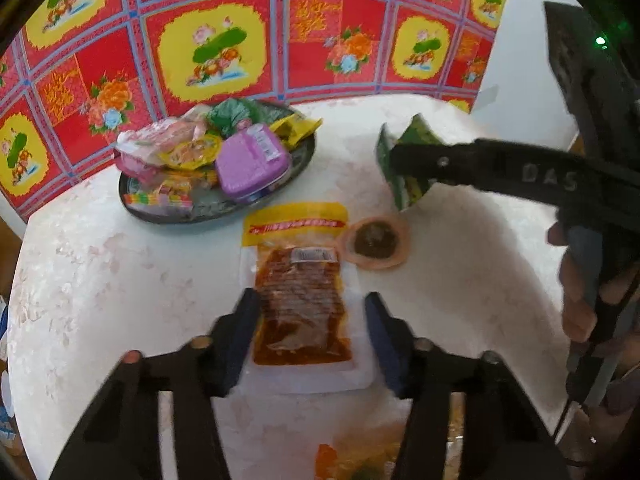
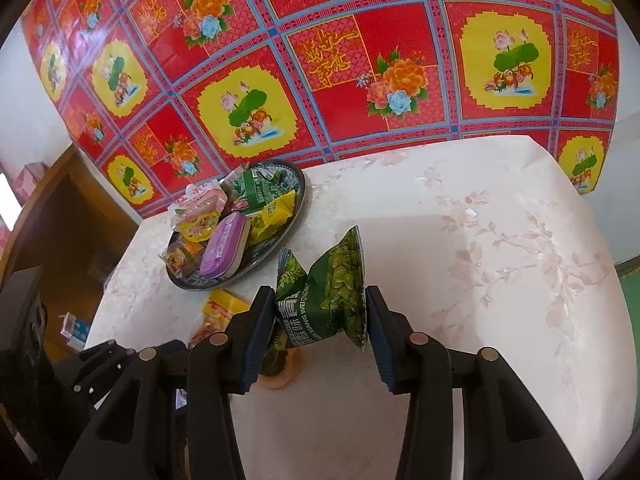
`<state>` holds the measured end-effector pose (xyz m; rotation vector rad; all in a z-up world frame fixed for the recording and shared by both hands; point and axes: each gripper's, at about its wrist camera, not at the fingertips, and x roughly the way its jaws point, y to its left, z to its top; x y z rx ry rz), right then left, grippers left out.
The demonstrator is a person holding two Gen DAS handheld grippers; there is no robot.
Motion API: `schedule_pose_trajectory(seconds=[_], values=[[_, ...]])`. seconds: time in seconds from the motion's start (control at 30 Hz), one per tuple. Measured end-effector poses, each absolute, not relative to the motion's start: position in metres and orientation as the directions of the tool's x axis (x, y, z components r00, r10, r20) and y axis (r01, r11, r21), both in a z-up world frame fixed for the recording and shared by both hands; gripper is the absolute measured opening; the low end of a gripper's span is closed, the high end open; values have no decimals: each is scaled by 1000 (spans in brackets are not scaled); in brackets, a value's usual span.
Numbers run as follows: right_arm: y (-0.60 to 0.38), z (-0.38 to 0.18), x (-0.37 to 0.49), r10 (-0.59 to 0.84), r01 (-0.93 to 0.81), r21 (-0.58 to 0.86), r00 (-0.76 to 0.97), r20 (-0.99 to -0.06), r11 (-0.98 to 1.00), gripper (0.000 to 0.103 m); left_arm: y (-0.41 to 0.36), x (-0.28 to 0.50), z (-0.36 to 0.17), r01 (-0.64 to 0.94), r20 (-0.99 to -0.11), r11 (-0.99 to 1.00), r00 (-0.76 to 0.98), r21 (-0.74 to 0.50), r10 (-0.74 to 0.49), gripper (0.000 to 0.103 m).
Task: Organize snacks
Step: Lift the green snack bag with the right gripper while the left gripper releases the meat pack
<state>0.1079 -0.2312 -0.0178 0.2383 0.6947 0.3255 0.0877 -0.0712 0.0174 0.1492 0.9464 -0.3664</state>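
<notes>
Two grippers up; going left to right. Snack tray [image 1: 298,162] sits far left by the red floral wall sheet [image 2: 320,60], dark oval dish heaped with packets, purple box [image 1: 251,163] on top; its rim is near the table's back edge. Centre: one clear pouch with yellow header [image 1: 298,280], red-brown strips inside, lying flat on the white table [image 1: 100,280]. My left gripper [image 1: 312,312] straddles its lower half, jaws unclamped; the right finger stands clear of the pack, on the left finger I cannot tell whether it touches. One round jelly-type cup [image 1: 375,243] lies just right of the pouch header. Right: my right gripper [image 2: 316,312] is clenched on one green pea bag [image 2: 336,292], glossy and crumpled, lifted off the table, above the cup. Right half of the table is bare with plenty of room; its right edge is well away from the bag.
</notes>
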Motion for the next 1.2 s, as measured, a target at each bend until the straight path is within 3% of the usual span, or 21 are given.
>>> schedule_pose_trajectory(seconds=[0.07, 0.13, 0.43, 0.57, 0.63, 0.7, 0.93, 1.03, 1.2], values=[[-231, -16, 106, 373, -218, 320, 724, -580, 922, 46, -70, 88, 20, 364, -813, 930, 526, -52, -250, 44], [-230, -13, 103, 375, -225, 318, 728, -574, 921, 46, -66, 88, 23, 371, -805, 924, 518, -93, -289, 3], [-226, -3, 94, 382, -248, 304, 739, -555, 920, 46, -35, 92, 22, 271, -817, 951, 509, -147, -272, 1], [-221, -2, 93, 395, -269, 296, 728, -560, 916, 46, -23, 93, 24, 237, -819, 963, 523, -127, -236, 9], [-217, -3, 93, 392, -278, 280, 723, -568, 919, 46, -14, 93, 25, 210, -818, 966, 521, -153, -243, 24], [-213, -5, 93, 389, -283, 269, 719, -576, 921, 46, -5, 94, 24, 183, -818, 967, 519, -175, -246, 47], [-208, -9, 94, 391, -290, 263, 709, -587, 920, 46, -1, 104, 18, 143, -825, 964, 499, -224, -265, 51], [-202, -11, 95, 363, -293, 215, 710, -603, 932, 46, -1, 108, 17, 137, -817, 962, 507, -236, -272, 57], [-196, -18, 102, 343, -299, 181, 697, -630, 937, 46, -3, 112, 18, 131, -824, 971, 514, -200, -238, 62]])
